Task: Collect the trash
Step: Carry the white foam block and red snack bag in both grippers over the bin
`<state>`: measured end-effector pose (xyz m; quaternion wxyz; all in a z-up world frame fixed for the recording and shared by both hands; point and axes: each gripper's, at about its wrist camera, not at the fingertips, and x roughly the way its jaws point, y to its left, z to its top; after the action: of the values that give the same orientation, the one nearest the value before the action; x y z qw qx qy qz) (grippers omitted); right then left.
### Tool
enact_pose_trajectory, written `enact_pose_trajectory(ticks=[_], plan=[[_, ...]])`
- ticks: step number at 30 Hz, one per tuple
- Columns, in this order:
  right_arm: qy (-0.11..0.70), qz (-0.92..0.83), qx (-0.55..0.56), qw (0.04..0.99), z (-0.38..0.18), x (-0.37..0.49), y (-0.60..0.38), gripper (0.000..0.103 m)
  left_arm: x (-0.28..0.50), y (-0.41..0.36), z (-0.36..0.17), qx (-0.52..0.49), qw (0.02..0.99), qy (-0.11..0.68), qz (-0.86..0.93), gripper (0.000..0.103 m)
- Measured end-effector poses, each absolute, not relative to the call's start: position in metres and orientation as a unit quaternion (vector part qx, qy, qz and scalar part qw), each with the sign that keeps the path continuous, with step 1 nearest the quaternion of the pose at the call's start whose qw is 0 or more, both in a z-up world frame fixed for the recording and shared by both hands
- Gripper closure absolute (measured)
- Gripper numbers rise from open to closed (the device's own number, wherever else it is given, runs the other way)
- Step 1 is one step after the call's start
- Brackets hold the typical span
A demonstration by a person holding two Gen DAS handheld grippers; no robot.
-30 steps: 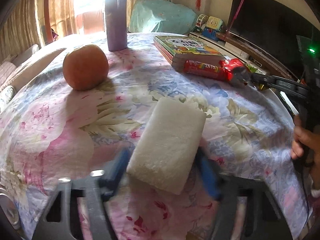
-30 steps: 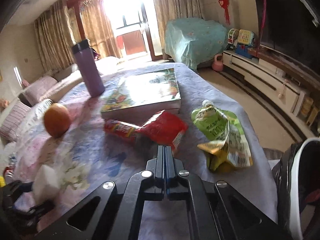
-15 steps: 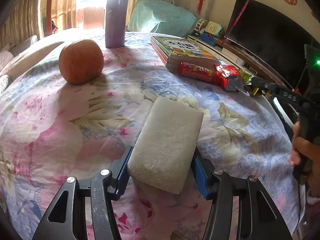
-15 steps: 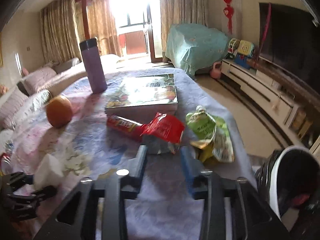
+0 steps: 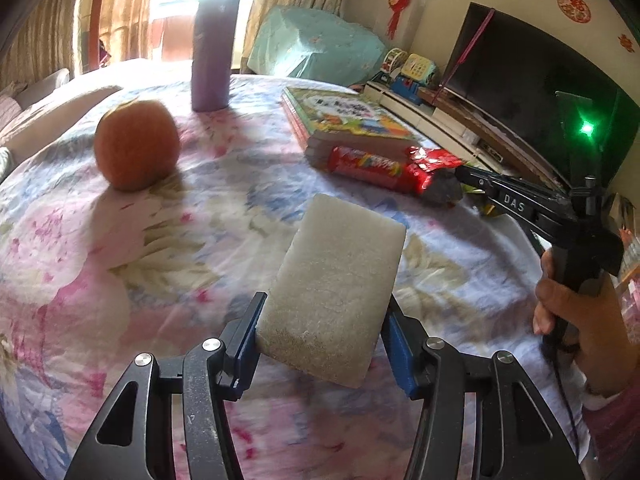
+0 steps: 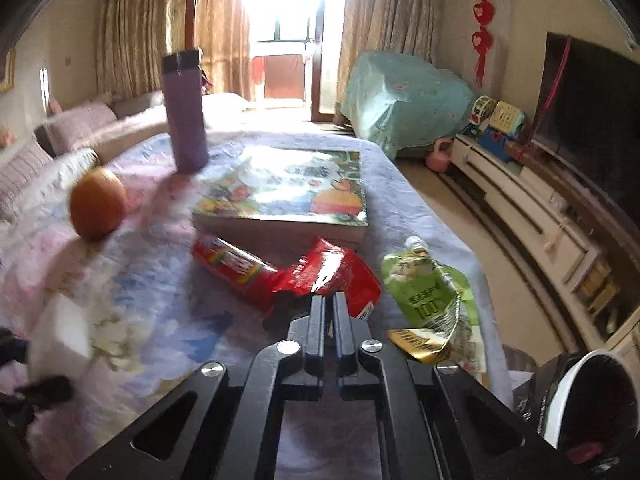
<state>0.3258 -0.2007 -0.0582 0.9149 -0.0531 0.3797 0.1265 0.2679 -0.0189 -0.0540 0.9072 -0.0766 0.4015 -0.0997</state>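
Left gripper (image 5: 322, 312): blue pads clamped on sides of white rectangular foam sponge (image 5: 332, 292), held over floral tablecloth (image 5: 120, 248). Right gripper (image 6: 329, 304): jaws closed, pinching edge of crumpled red foil snack wrapper (image 6: 280, 276), which lies before stack of picture books (image 6: 288, 196). Green drink pouch (image 6: 432, 300) just right of wrapper, near table edge. Round orange fruit (image 5: 136, 150) and purple cylindrical flask (image 5: 212, 48) farther back.
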Motion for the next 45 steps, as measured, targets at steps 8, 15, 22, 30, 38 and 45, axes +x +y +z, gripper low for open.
enact_pose_trajectory(ticks=[8,15,22,30,38,45], plan=[[0.378,0.158,0.06,0.91,-0.038,0.27,-0.236,0.103,0.254,-0.035,-0.049,-0.073,0.907,0.397,-0.116,0.051],[0.381,0.147,0.101,0.907,-0.036,0.216,-0.268,0.103,0.244,-0.06,-0.046,-0.068,0.902,0.402,-0.141,0.051],[0.375,0.123,0.127,0.91,-0.027,0.182,-0.304,0.103,0.23,-0.098,-0.039,-0.052,0.899,0.399,-0.173,0.051],[0.367,0.088,0.146,0.914,-0.022,0.155,-0.344,0.103,0.221,-0.145,-0.034,-0.022,0.894,0.396,-0.211,0.051],[0.353,0.067,0.157,0.92,-0.014,0.137,-0.374,0.103,0.218,-0.174,-0.031,0.001,0.89,0.395,-0.227,0.051],[0.343,0.055,0.162,0.924,-0.009,0.131,-0.392,0.103,0.216,-0.191,-0.025,0.013,0.89,0.392,-0.233,0.051]])
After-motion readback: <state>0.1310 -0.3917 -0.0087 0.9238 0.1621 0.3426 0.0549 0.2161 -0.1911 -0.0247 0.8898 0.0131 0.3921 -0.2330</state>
